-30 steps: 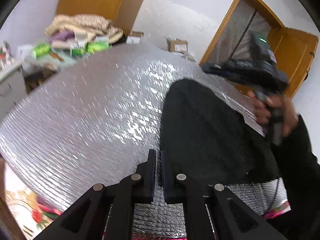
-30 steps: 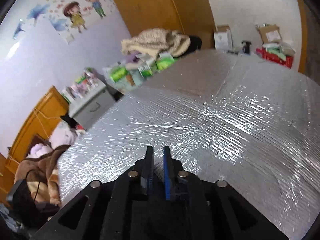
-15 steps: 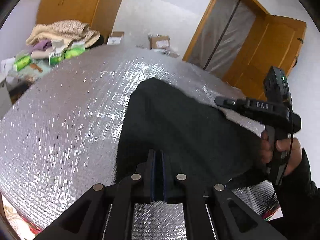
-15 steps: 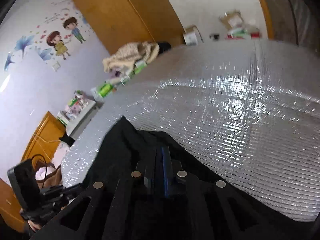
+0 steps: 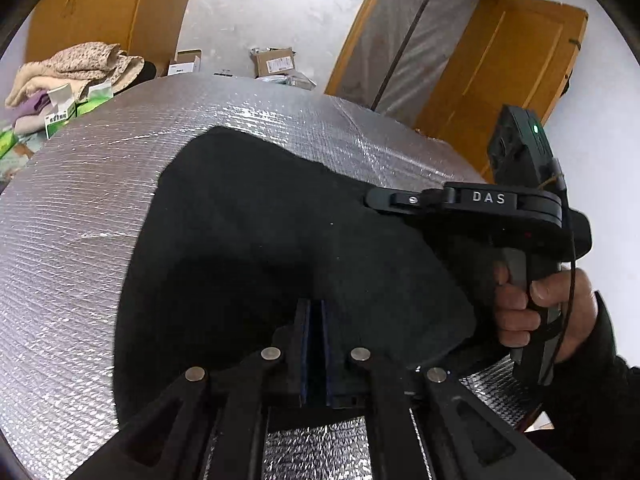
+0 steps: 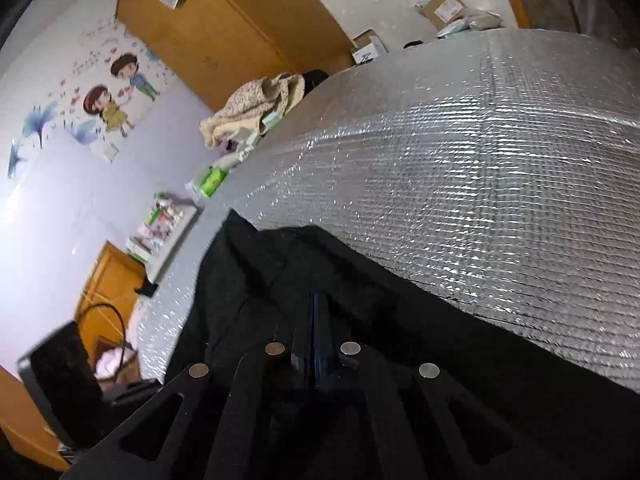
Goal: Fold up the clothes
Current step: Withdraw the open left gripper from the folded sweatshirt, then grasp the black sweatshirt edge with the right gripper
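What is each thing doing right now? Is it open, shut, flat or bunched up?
Left hand-held gripper: shut on the black garment.
Right hand-held gripper: shut on the black garment.
Black garment: spread on the silver mat, partly rumpled.
Silver mat: lying flat.
Door: open.

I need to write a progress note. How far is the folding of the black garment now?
Done: the black garment lies on the silver mat. In hand: both hand-held grippers, left and right, are closed at its near edge. Left: no neat fold shows yet.
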`<state>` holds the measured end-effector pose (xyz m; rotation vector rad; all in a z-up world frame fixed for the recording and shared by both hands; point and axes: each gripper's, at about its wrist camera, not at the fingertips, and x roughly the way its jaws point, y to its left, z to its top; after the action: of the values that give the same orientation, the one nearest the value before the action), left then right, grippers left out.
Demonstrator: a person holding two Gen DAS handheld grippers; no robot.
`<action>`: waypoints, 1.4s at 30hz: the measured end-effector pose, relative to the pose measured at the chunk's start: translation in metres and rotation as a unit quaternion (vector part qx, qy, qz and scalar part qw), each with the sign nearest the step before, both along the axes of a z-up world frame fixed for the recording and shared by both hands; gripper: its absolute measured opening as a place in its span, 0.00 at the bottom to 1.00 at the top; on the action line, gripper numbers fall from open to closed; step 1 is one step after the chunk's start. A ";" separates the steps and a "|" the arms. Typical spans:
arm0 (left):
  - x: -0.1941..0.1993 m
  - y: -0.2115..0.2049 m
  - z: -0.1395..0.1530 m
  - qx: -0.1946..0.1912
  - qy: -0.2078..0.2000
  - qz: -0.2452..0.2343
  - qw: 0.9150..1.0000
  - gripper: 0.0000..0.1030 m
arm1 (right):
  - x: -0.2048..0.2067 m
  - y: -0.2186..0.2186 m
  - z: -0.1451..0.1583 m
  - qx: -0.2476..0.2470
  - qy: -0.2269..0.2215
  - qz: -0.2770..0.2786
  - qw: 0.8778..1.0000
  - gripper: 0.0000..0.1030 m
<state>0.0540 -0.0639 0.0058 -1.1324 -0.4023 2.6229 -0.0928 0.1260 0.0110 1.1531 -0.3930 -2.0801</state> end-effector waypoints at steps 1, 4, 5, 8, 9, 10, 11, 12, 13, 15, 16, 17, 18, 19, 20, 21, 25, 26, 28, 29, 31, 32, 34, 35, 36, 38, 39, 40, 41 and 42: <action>0.002 -0.003 0.004 0.003 0.006 0.004 1.000 0.04 | 0.001 0.004 0.002 -0.005 0.001 -0.005 1.000 0.02; 0.007 -0.011 0.014 0.007 0.023 0.016 1.000 0.04 | 0.001 0.010 0.012 -0.014 0.015 -0.017 1.000 0.07; 0.007 -0.012 0.018 0.008 0.028 0.018 0.999 0.04 | 0.000 0.011 0.015 -0.018 0.021 -0.018 0.999 0.10; 0.006 -0.008 0.025 0.011 0.037 0.012 0.999 0.04 | 0.007 0.006 0.027 -0.035 0.037 0.009 0.999 0.12; 0.006 -0.005 0.024 0.010 0.035 0.006 0.999 0.04 | 0.013 0.002 0.030 -0.039 0.042 0.029 0.998 0.12; 0.006 -0.002 0.022 0.009 0.031 0.001 0.999 0.04 | 0.017 -0.004 0.030 -0.038 0.043 0.045 0.997 0.12; 0.006 0.000 0.019 0.007 0.026 -0.002 1.000 0.04 | 0.023 -0.008 0.028 -0.034 0.040 0.059 0.997 0.12; 0.005 0.001 0.016 0.004 0.021 -0.001 1.000 0.04 | 0.028 -0.012 0.025 -0.031 0.037 0.072 0.996 0.12; 0.005 0.001 0.014 0.003 0.018 0.000 1.000 0.04 | 0.033 -0.015 0.023 -0.027 0.034 0.086 0.995 0.12; 0.007 -0.006 0.011 0.006 0.017 0.014 1.000 0.04 | 0.042 -0.014 0.013 -0.014 0.026 0.095 0.995 0.12; 0.007 -0.011 0.009 0.006 0.014 0.023 1.000 0.04 | 0.045 -0.009 0.005 -0.006 0.021 0.092 0.995 0.08; 0.006 -0.016 0.005 0.004 0.008 0.032 0.999 0.04 | 0.046 -0.004 -0.003 0.004 0.012 0.086 0.996 0.06; 0.004 -0.020 0.000 0.001 -0.002 0.038 0.999 0.04 | 0.047 0.003 -0.009 0.002 0.004 0.080 0.997 0.03; 0.002 -0.024 -0.007 -0.004 -0.014 0.041 0.999 0.04 | 0.047 0.010 -0.013 -0.016 -0.006 0.076 0.997 0.02; 0.002 -0.028 -0.010 0.000 -0.016 0.042 0.999 0.04 | 0.046 0.016 -0.014 -0.027 -0.014 0.070 0.997 0.02; 0.004 -0.031 -0.009 0.009 -0.012 0.043 0.999 0.04 | 0.047 0.019 -0.013 -0.026 -0.013 0.064 0.997 0.01; 0.013 -0.037 -0.006 0.019 -0.014 0.046 0.999 0.04 | 0.050 0.027 -0.007 -0.012 0.000 0.048 0.999 0.02; 0.016 -0.038 -0.005 0.021 -0.013 0.049 0.998 0.04 | 0.051 0.029 -0.007 -0.014 -0.002 0.042 0.999 0.02; 0.021 -0.040 0.000 0.023 -0.007 0.058 0.998 0.04 | 0.052 0.034 -0.007 -0.018 -0.003 0.033 0.999 0.06; 0.024 -0.041 0.003 0.023 -0.004 0.062 0.998 0.04 | 0.053 0.035 -0.006 -0.021 -0.003 0.028 0.999 0.07; 0.028 -0.043 0.008 0.025 0.004 0.068 0.997 0.04 | 0.055 0.037 -0.005 -0.031 -0.004 0.019 0.999 0.09; 0.028 -0.043 0.011 0.028 0.009 0.068 0.997 0.04 | 0.055 0.039 -0.004 -0.038 -0.006 0.014 0.999 0.09; 0.026 -0.036 0.017 0.032 0.020 0.058 0.998 0.04 | 0.059 0.044 0.002 -0.055 0.001 0.010 0.998 0.11; 0.025 -0.032 0.020 0.033 0.025 0.052 0.998 0.04 | 0.063 0.044 0.006 -0.063 0.009 0.015 0.998 0.11; 0.023 -0.028 0.021 0.032 0.027 0.043 0.998 0.04 | 0.068 0.043 0.011 -0.070 0.021 0.027 0.997 0.11; 0.017 -0.018 0.020 0.028 0.025 0.022 0.999 0.04 | 0.077 0.038 0.019 -0.079 0.044 0.055 0.994 0.11; 0.015 -0.013 0.017 0.027 0.019 0.012 0.999 0.04 | 0.082 0.033 0.020 -0.073 0.050 0.075 0.993 0.11; 0.014 -0.008 0.011 0.026 0.007 0.003 1.000 0.04 | 0.086 0.027 0.016 -0.059 0.047 0.092 0.993 0.11; 0.013 -0.003 0.005 0.025 -0.006 -0.004 1.000 0.04 | 0.087 0.020 0.006 -0.030 0.032 0.104 0.994 0.11; 0.011 0.001 -0.003 0.022 -0.021 -0.010 1.000 0.04 | 0.085 0.016 -0.004 -0.006 0.015 0.106 0.994 0.10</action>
<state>0.0654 -0.0633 0.0032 -1.1730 -0.4513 2.5646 -0.0075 0.1418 0.0071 1.1045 -0.2574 -1.9055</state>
